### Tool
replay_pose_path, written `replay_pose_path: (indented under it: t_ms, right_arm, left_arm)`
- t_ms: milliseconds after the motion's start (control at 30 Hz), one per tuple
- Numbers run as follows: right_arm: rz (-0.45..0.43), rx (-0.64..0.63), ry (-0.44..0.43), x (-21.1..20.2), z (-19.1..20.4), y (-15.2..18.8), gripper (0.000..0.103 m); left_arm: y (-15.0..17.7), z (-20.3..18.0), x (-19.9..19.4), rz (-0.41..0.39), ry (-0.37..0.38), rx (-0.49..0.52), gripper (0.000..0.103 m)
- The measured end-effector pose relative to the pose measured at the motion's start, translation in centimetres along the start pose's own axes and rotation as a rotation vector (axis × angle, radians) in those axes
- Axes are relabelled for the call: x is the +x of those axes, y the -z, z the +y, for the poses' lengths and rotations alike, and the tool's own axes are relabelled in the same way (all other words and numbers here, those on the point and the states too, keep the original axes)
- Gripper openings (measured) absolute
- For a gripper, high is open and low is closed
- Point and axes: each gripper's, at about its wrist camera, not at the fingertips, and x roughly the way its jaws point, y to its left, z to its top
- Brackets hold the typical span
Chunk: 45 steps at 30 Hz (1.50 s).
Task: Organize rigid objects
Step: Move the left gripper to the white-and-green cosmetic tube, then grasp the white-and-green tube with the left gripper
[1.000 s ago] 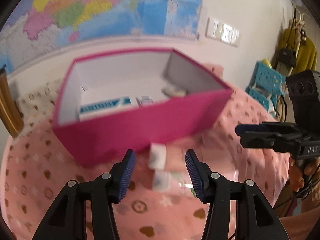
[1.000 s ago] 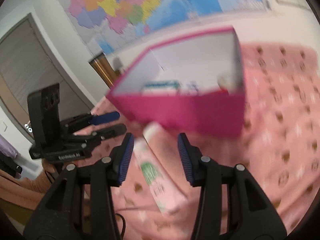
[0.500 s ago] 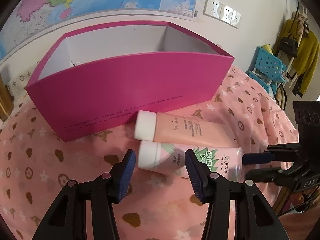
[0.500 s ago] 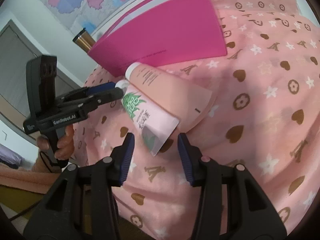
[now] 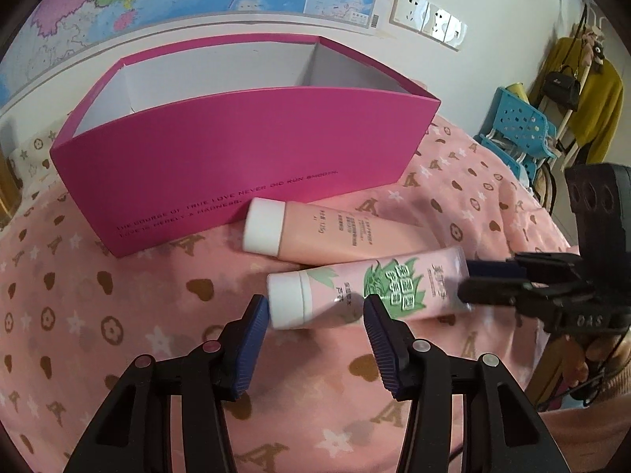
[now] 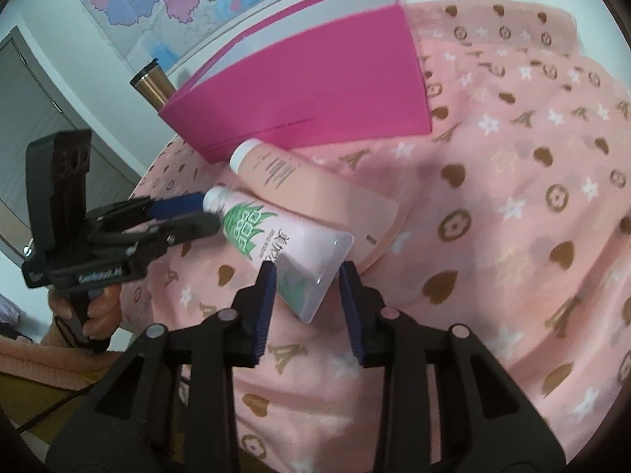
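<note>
The pink box hides its contents now — earlier they showed. The right gripper has just been closing around the green-printed tube's flat end, pads seemingly apart from it; the left gripper straddles its cap, jaws apart.

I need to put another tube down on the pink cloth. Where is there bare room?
Bare cloth lies right of the magenta box and the peach tube, and left of the aloe tube in the left wrist view. The strip before the box is crowded: both tubes and both grippers.

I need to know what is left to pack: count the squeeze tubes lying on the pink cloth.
2. The peach tube with white cap lies against the magenta box; the pink aloe-print tube lies beside it. Inside the box is hidden.
</note>
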Motion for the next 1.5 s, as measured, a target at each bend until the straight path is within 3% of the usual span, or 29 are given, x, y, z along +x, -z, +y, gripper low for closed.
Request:
replay_pose_path:
  t_ms: [300, 800, 967, 1500]
  right_arm:
    - [-0.039, 0.024, -0.002, 0.2, -1.0, -1.5, 0.035]
    - [-0.059, 0.066, 0.004, -0.1, -1.9, -0.2, 0.038]
    - [-0.05, 0.055, 0.006, 0.2, -1.6, 0.3, 0.038]
    - [-0.05, 0.037, 0.038, 0.2, -1.0, 0.9, 0.036]
  left_arm:
    - [0.3, -0.5, 0.1, -0.001, 0.018, -0.014, 0.05]
    - [0.5, -0.4, -0.4, -0.018, 0.019, -0.024, 0.049]
    - [0.5, -0.5, -0.5, -0.018, 0.021, -0.011, 0.043]
    - [0.7, -1.0, -0.5, -0.009, 0.021, -0.004, 0.042]
